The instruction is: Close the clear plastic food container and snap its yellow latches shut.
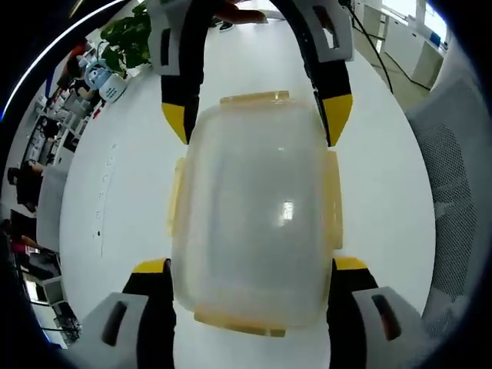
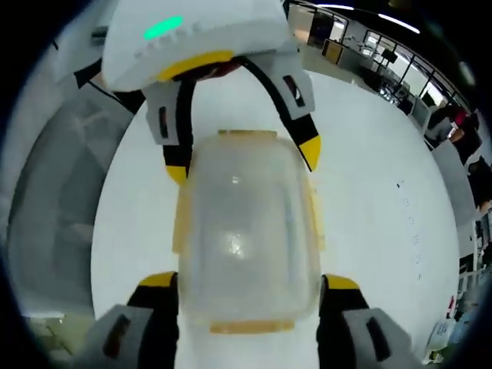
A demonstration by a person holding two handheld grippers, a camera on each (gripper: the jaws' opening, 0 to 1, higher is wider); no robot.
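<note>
A: Container (image 1: 254,223) — cloudy clear plastic, lid on, yellow latches (image 1: 332,201) edging it, on the white table (image 1: 123,192)?

B: Yes. Left gripper (image 1: 250,269) and right gripper (image 2: 250,280) straddle opposite ends, jaws spread wide. Left gripper view adds a plant (image 1: 131,34) beyond the container.

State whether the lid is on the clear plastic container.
On: the lid covers the container. Whether the yellow latches are snapped, cannot tell.

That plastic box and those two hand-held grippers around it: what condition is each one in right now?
Clear plastic container: lid on, resting on the white table.
Yellow latches: seen at all four edges; snapped or not, cannot tell.
Left hand-held gripper: open, jaws straddling the container's near end.
Right hand-held gripper: open, straddling the opposite end.
</note>
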